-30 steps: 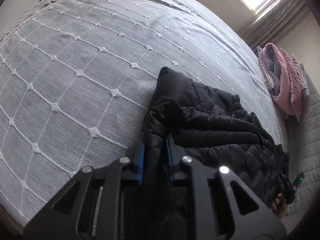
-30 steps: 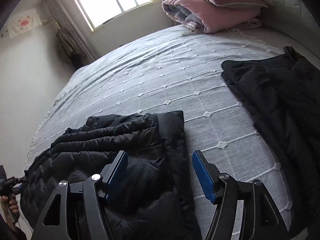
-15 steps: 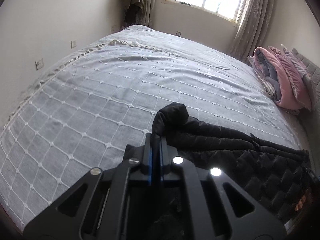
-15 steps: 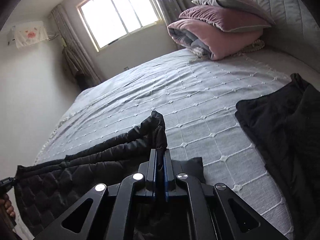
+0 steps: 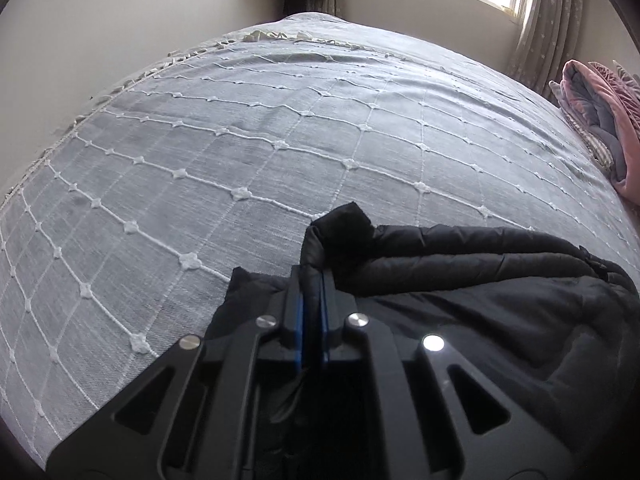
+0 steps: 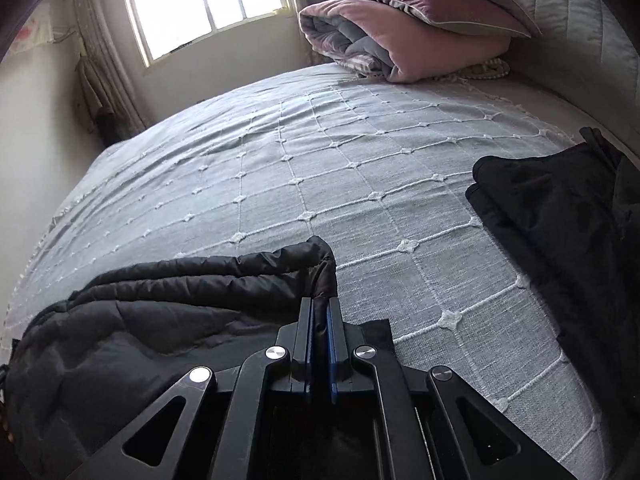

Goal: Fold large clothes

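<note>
A black quilted puffer jacket [image 5: 460,280] lies at the near edge of the grey bed. My left gripper [image 5: 312,276] is shut on one corner of its hem, with a fold of fabric bulging out past the blue pads. In the right wrist view the same jacket [image 6: 160,304] stretches off to the left. My right gripper [image 6: 319,304] is shut on the jacket's other corner and holds it lifted above the bedspread. The jacket's edge hangs taut between the two grippers.
The grey bedspread [image 5: 280,140] with a white knotted grid covers the bed. A second black garment [image 6: 560,208] lies at the right. A folded pink and grey quilt [image 6: 400,32] with pillows sits by the headboard. A window [image 6: 208,0] is behind.
My right gripper went from open over the jacket to shut on its corner. Both grippers have lifted the jacket's edge off the bed and drawn it forward.
</note>
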